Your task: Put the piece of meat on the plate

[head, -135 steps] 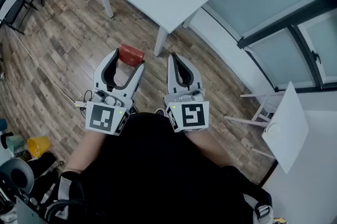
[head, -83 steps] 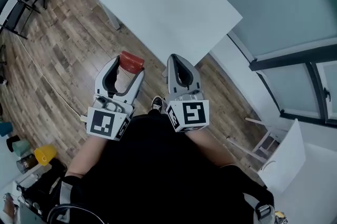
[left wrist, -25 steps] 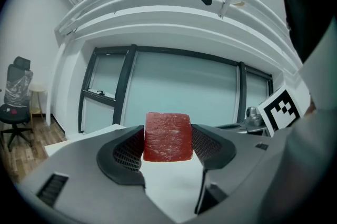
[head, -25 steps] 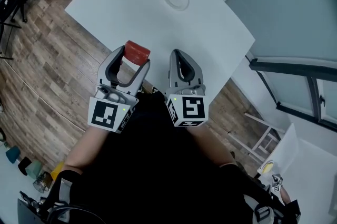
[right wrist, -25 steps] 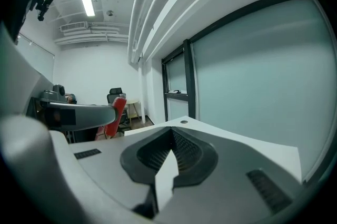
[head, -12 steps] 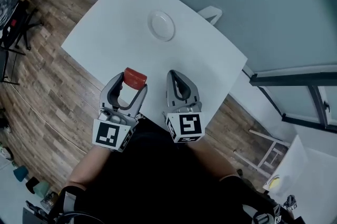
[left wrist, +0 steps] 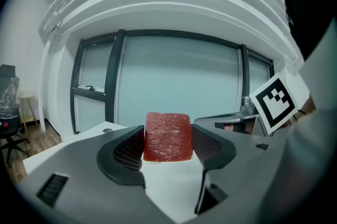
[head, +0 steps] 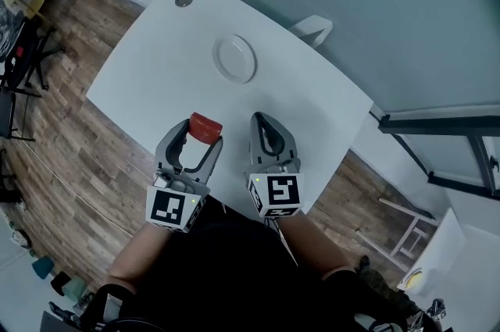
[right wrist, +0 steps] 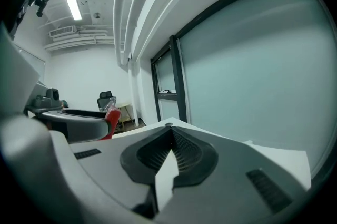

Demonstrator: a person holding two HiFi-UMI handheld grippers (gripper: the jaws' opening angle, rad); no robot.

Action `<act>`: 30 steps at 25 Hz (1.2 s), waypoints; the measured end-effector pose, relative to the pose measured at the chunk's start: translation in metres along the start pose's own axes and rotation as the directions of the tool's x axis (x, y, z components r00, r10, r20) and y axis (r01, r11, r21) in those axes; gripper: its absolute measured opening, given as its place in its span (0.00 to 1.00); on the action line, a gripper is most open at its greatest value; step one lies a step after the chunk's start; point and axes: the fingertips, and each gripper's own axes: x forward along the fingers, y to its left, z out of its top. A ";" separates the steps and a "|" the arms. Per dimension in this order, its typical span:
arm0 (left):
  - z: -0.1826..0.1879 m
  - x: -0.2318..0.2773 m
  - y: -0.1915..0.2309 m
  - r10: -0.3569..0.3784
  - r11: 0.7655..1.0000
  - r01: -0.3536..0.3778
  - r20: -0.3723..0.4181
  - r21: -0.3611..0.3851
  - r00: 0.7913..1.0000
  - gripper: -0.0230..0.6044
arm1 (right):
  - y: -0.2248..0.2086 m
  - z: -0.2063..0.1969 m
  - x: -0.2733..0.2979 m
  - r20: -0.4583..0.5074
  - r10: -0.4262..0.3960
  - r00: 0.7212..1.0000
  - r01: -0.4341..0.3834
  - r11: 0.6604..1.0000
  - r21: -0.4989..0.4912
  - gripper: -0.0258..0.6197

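Left gripper (head: 199,137) clamped on the piece of meat (head: 205,127) over the near part of the white table (head: 141,80), plate (head: 234,58) farther off, right gripper (head: 265,124) jaws together, empty.

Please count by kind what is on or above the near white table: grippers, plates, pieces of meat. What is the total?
Pieces of meat: 1, the piece of meat.
Grippers: 2, the left gripper shut on it, the right gripper shut and empty.
Plates: 1, the plate, empty.
Total: 4.
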 end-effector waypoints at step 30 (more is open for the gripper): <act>-0.094 0.194 0.064 -0.143 0.979 0.176 -0.275 0.099 0.951 0.48 | -0.090 -0.077 0.138 -0.116 -0.179 0.977 0.187 0.980 0.062 0.04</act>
